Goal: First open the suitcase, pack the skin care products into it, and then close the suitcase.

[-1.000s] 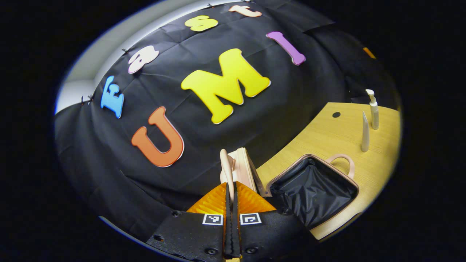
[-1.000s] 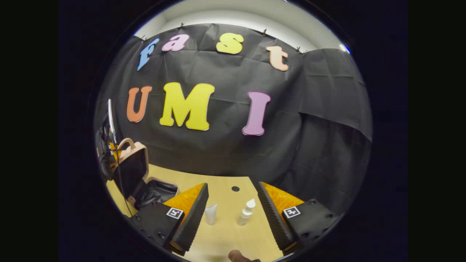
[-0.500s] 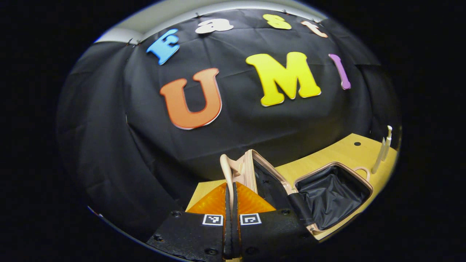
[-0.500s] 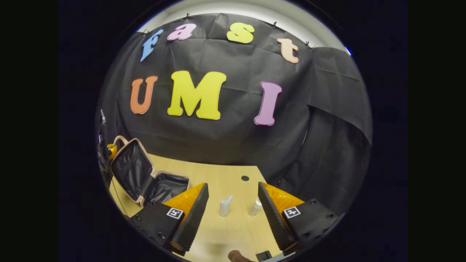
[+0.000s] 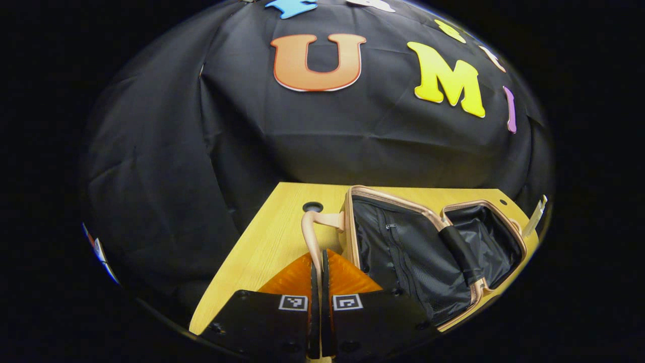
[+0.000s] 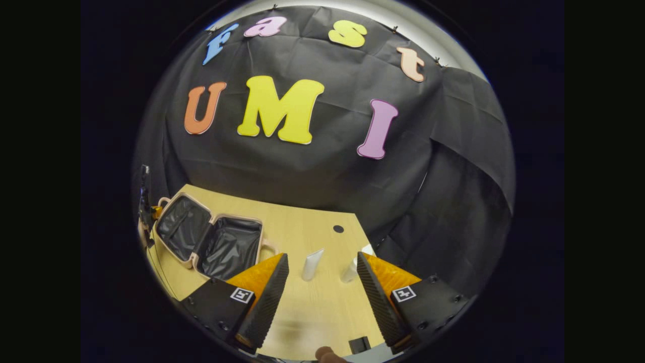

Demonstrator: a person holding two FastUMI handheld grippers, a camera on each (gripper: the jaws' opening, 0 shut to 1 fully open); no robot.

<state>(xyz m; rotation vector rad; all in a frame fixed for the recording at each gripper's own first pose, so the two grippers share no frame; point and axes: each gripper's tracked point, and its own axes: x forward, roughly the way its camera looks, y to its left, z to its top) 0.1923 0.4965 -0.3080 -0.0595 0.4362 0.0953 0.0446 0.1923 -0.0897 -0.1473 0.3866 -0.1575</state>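
Now laid flat by the left gripper [image 5: 319, 272] pinching its handle [image 5: 311, 237], the suitcase [image 6: 209, 242] lies open; right gripper [image 6: 322, 282] gapes near the tube [image 6: 312, 263], packing next.

The left gripper [image 5: 319, 272] has its two fingers pressed together, with almost no gap between them, and they pinch a thin handle [image 5: 311, 237] that rises just ahead of the tips. The right gripper [image 6: 322, 275] has its fingers spread wide apart, and nothing is between them. In the right gripper view, the left gripper [image 6: 147, 209] shows far to the left, small and dark.
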